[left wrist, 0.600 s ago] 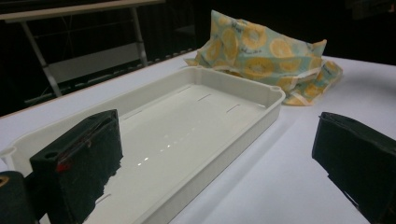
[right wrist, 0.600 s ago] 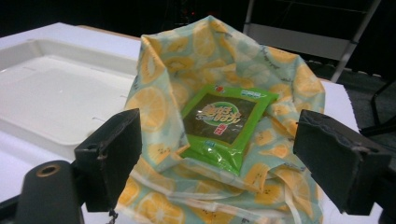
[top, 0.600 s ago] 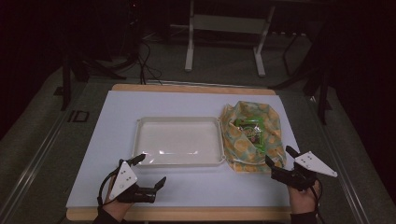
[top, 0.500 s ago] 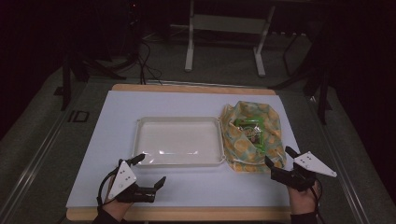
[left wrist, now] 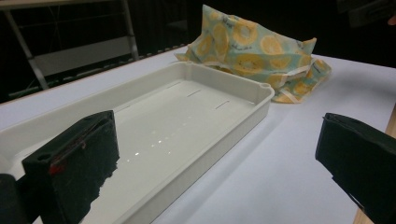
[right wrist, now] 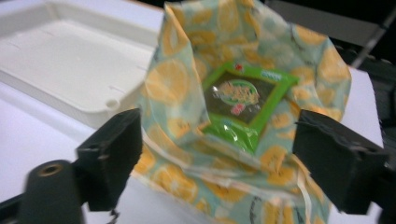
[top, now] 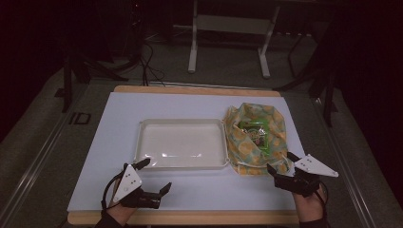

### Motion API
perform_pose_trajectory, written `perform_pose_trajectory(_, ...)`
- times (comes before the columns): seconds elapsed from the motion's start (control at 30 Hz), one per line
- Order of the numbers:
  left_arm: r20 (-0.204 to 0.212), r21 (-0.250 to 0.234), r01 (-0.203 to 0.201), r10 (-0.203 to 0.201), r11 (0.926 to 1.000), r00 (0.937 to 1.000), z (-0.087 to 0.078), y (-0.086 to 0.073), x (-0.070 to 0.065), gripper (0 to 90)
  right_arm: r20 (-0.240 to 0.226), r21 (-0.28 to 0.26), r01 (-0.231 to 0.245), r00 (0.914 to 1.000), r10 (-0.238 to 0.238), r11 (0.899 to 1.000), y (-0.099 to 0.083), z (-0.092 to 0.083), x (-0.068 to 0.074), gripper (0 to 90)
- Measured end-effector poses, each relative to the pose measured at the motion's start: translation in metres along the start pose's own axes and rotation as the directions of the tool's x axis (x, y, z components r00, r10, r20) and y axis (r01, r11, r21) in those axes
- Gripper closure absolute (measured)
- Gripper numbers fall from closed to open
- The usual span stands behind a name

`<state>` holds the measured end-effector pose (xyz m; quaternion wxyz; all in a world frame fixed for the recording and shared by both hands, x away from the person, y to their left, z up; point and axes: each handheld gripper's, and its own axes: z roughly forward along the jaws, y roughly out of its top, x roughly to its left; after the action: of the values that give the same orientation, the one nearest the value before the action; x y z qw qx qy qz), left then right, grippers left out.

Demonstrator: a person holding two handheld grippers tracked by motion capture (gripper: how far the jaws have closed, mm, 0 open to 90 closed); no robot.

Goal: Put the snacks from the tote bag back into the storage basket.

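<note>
- Cloth bag (top: 256, 137), lemon print, sits on the white mat right of the tray, its near-left corner touching or almost touching the tray's corner. Mouth is spread open and facing up, so the contents are reachable from above.
- Green snack packet (top: 257, 134) lies flat inside the open bag, label up. My read: that's the item to pull out.
- Right gripper (top: 283, 164) is at the bag's near edge, jaws spread wide with nothing between the pads. In the right gripper view (right wrist: 217, 161) the jaws straddle the bag's near rim, lined up on the packet. Looks like an approach, no contact yet.
- Left gripper (top: 157, 175) is parked near the tray's front-left corner, jaws wide apart and empty. In the left gripper view (left wrist: 219, 177) one jaw overlaps the tray rim; can't tell if it touches.
- White tray (top: 142, 142) is empty, mid-table, long side toward the person. Likely the drop-off spot, which is why it's just beside the bag.
- White mat (top: 190, 107) covers a wooden tabletop (top: 190, 89); wood shows at the far and near edges.
- Room is dark. Grey floor, cables (top: 147, 61) and a white stand's legs (top: 228, 47) behind the table.
</note>
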<state>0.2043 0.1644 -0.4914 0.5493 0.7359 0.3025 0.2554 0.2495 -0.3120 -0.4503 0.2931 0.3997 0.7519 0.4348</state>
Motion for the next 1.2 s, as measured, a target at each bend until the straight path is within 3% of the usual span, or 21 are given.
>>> perform_pose_trajectory(0.27, 0.004, -0.001, 0.0, 0.0, 1.0, 1.0, 0.0, -0.001, 0.0, 0.1, -0.024, -0.026, 0.023, 0.9994, -0.024, 0.999, 0.013, -0.003, 0.003, 12.5)
perform_pose_trajectory(0.63, 0.015, 0.007, -0.012, 0.012, 0.9999, 0.9998, 0.001, -0.001, -0.001, 0.2, -0.072, -0.075, 0.0, 0.9974, -0.005, 0.997, 0.036, -0.009, 0.0, 12.4)
perform_pose_trajectory(0.97, 0.021, 0.007, -0.009, 0.008, 0.9999, 0.9997, 0.002, -0.001, -0.001, 0.2, -0.019, -0.114, 0.045, 0.9987, -0.048, 0.992, 0.058, -0.012, -0.004, 12.3)
perform_pose_trajectory(1.2, 0.025, 0.015, -0.013, 0.012, 0.9998, 0.9996, 0.003, -0.001, -0.001, 0.2, -0.016, -0.141, 0.025, 0.9995, -0.028, 0.99, 0.071, -0.008, -0.013, 11.6)
